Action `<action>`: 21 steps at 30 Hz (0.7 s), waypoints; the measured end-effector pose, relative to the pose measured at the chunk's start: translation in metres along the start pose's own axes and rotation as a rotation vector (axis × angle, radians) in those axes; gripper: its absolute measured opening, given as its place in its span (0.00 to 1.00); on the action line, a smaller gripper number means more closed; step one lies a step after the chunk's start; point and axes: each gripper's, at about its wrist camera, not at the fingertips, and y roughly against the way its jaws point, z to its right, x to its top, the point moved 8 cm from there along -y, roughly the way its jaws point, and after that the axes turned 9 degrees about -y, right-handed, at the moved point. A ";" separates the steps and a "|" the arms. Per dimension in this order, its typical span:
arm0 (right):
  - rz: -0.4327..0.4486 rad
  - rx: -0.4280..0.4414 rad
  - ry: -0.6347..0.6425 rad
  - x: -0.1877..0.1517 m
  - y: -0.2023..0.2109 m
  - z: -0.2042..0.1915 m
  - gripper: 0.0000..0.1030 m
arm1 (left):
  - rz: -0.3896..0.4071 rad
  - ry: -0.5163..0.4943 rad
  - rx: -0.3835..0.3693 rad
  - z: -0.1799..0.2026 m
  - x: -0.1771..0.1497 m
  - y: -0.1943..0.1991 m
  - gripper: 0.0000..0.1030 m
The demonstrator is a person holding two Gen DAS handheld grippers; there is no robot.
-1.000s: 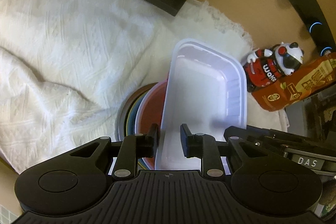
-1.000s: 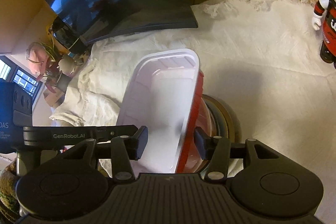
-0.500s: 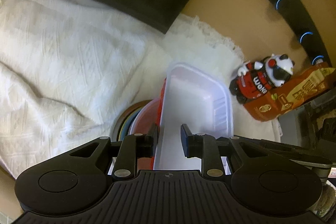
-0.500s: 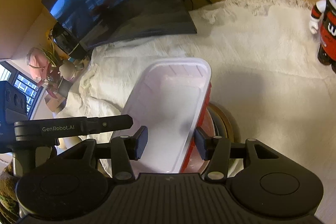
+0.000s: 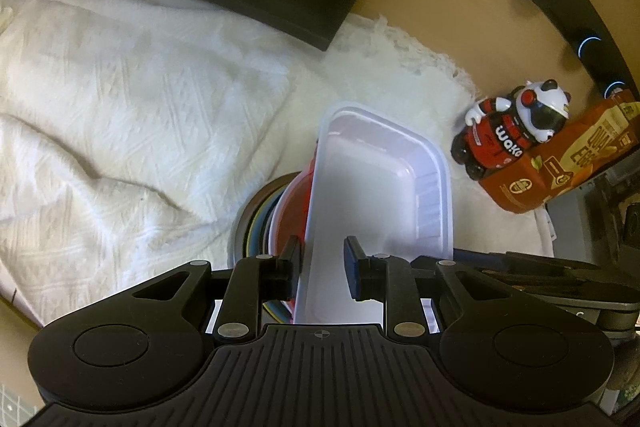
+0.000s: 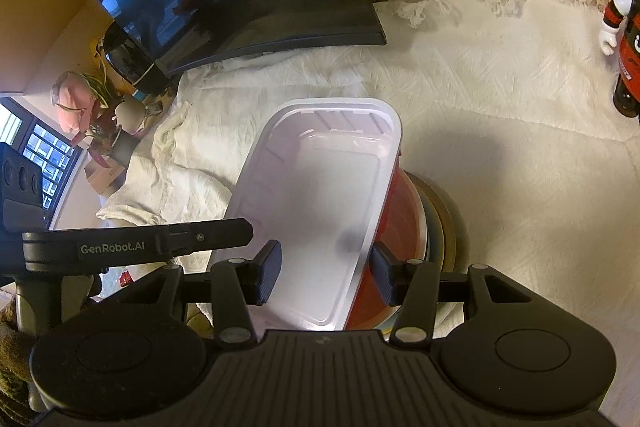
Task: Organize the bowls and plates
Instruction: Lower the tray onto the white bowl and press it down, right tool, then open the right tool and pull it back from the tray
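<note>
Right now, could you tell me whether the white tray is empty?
Empty: the white tray shows only a bare floor and ribbed walls in both views.

The left gripper (image 5: 320,267) is built of matte black plastic: a ribbed central housing marked with a small crosshair, two round discs at the lower corners, and silver screws on the linkage arms. The right gripper (image 6: 324,275) is made alike. "GenRobot.AI" is printed in white on a black bar at mid-left.
</note>
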 end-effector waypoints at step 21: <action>0.075 -0.063 0.050 0.034 -0.016 0.011 0.48 | 0.061 0.127 -0.022 -0.018 0.024 -0.017 0.25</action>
